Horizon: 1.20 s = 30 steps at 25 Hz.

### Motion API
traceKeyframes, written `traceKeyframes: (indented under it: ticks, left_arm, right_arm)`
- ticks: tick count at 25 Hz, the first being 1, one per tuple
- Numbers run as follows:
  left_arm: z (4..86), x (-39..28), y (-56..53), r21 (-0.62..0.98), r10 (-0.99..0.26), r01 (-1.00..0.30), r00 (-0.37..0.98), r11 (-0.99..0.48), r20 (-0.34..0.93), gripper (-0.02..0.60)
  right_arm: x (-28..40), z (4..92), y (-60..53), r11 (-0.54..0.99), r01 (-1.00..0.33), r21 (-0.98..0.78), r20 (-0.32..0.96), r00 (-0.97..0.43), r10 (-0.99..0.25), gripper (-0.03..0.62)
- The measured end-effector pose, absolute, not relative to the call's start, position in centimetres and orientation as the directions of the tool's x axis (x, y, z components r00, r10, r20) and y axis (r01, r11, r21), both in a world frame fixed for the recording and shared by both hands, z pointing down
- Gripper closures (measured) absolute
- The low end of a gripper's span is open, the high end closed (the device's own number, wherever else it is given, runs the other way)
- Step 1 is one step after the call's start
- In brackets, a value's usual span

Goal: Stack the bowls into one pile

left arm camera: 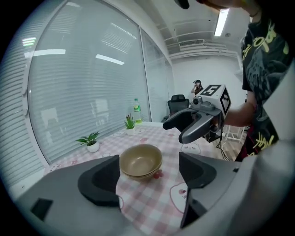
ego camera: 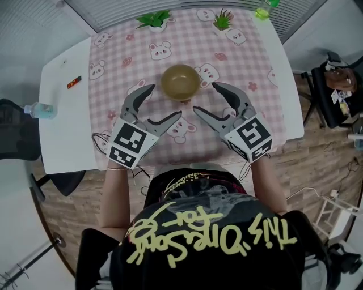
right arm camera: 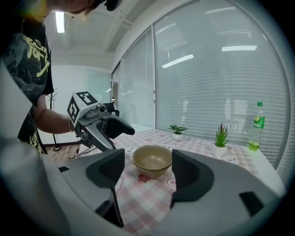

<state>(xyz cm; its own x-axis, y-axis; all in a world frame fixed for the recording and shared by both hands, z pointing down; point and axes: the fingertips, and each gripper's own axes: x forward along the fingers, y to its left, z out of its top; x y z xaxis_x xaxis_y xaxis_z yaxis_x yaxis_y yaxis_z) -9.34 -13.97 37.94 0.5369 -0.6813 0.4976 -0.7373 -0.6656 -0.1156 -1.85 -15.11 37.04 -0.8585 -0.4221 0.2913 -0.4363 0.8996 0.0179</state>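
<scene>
A pile of tan bowls (ego camera: 180, 82) nested one in another stands on the pink checked tablecloth (ego camera: 170, 39) at the table's middle. In the left gripper view the pile (left arm camera: 141, 161) shows ahead between my jaws, and likewise in the right gripper view (right arm camera: 152, 160). My left gripper (ego camera: 164, 102) is open just left of and nearer than the pile, with nothing in it. My right gripper (ego camera: 205, 97) is open on the pile's right, also empty. Neither touches the bowls. Each gripper sees the other: the right one (left arm camera: 184, 126) and the left one (right arm camera: 113, 131).
Two small potted plants (ego camera: 154, 20) (ego camera: 223, 20) stand at the far edge, a green bottle (ego camera: 262, 11) at the far right corner. A small red item (ego camera: 74, 82) lies on the bare white tabletop at left. A clear bottle (ego camera: 39, 110) sits beyond the left edge.
</scene>
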Motion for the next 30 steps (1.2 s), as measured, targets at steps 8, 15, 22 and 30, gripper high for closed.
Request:
traceKeyframes:
  ticks: [8,15,22,30]
  left_arm:
    - [32.3,-7.8,-12.7,-0.183,-0.775,-0.771,0.531,-0.61,0.342,0.269]
    - [29.0,-6.4,-12.0,-0.211,-0.807,-0.783,0.535,-0.584,0.25,0.38]
    - [27.2,-5.8,-12.3,-0.22,-0.844,-0.815,0.504,-0.535,0.184,0.523]
    - [26.9,-5.4,-12.0,-0.166,-0.845,-0.83,0.512,-0.533,0.154,0.586]
  right_arm:
    - [-0.6,31.6,-14.1,0.886,-0.463,0.002,0.149,-0.876,-0.458,0.289]
    - [1.0,28.2,-13.1,0.867,-0.499,0.015,0.061,-0.865,-0.498,0.406]
    - [2.8,26.4,-13.0,0.844,-0.536,0.015,0.01,-0.844,-0.536,0.515]
    - [4.2,25.4,-12.8,0.831,-0.556,-0.005,-0.038,-0.83,-0.556,0.58]
